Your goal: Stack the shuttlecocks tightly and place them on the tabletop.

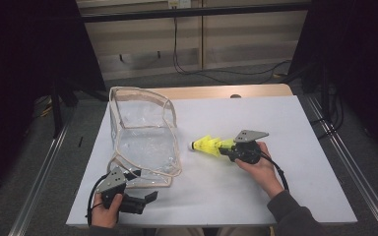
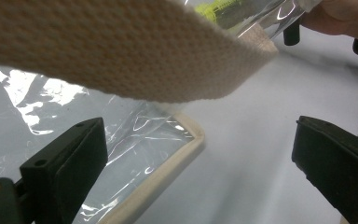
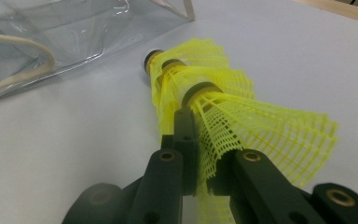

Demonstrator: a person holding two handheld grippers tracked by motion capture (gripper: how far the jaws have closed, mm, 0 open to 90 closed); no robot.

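Note:
A stack of yellow mesh shuttlecocks point(image 1: 207, 145) points with its cork tip at a clear plastic bag point(image 1: 145, 132) with beige trim, which stands open on the left of the table. My right gripper point(image 1: 228, 147) is shut on the skirt of the shuttlecocks point(image 3: 214, 93), just above the surface, right of the bag. My left gripper point(image 1: 150, 196) rests open near the front edge, beside the bag's flat flap point(image 2: 168, 172). The bag's woven beige strap point(image 2: 121, 51) hangs close above the left gripper point(image 2: 198, 128), which has nothing between its fingers.
A pale grey board point(image 1: 285, 123) covers the table, and a wooden edge point(image 1: 216, 91) shows at its far side. Metal rails point(image 1: 347, 162) run along both sides. Cables lie on the floor beyond the table.

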